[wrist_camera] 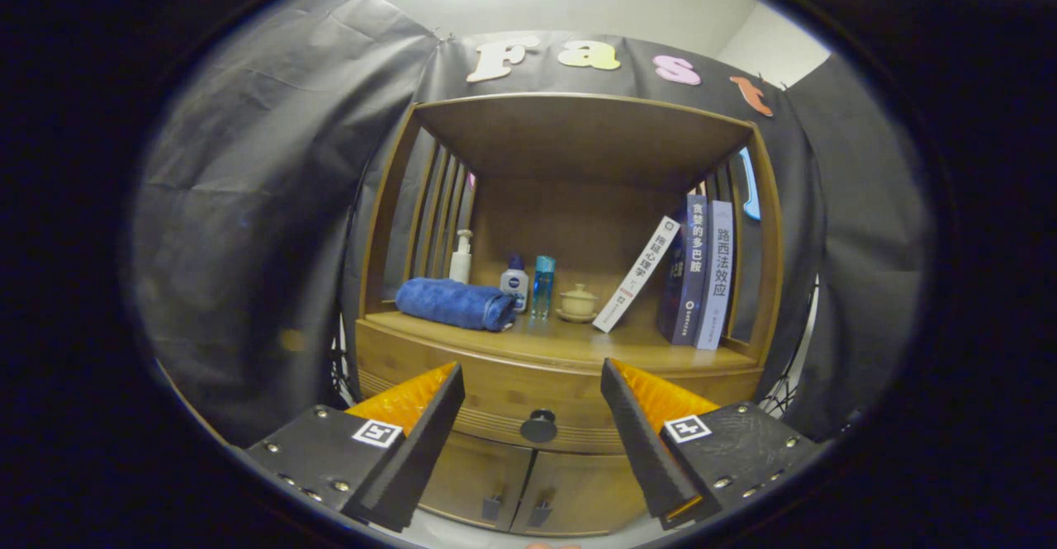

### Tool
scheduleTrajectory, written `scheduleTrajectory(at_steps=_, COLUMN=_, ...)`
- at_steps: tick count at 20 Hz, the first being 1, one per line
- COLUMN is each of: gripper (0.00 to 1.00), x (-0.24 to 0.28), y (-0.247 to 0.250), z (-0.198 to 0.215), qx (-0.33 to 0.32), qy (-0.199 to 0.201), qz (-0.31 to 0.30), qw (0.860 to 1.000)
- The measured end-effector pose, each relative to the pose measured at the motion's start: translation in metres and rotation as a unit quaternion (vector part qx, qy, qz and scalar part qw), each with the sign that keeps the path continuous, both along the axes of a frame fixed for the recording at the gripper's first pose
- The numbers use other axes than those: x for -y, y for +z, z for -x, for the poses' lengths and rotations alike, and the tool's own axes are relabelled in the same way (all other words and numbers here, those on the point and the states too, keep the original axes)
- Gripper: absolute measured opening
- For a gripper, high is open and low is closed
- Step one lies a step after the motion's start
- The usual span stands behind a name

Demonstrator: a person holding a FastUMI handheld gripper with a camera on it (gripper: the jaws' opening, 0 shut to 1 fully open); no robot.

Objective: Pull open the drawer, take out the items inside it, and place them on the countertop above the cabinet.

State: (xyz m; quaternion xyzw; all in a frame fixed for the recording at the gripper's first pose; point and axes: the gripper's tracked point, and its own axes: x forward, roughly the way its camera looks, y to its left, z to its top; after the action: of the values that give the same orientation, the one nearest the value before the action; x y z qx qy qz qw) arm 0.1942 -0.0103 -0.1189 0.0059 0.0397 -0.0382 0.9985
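Wooden drawer point(528, 404) sits shut at lower centre with its knob point(538, 426) between our wide-open, empty gripper point(533, 384) fingers, so we risk slipping off that small round knob if we close off-centre.

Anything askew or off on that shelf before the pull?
One white book leans tilted against the two upright books; the rest looks tidy. Drawer closed, its knob beyond the open tongs, which hold nothing.
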Motion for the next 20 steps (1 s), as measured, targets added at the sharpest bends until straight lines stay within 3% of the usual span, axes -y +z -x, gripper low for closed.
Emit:
scheduleTrajectory(at_steps=13, gripper=0.99, x=0.015, y=-0.016, z=-0.016, qx=-0.007, qy=-0.008, qz=0.01, qw=1.0)
scheduleTrajectory(at_steps=20, gripper=0.99, x=0.002, y=-0.077, z=-0.052, qx=-0.081, qy=0.009, qz=0.012, qw=0.997)
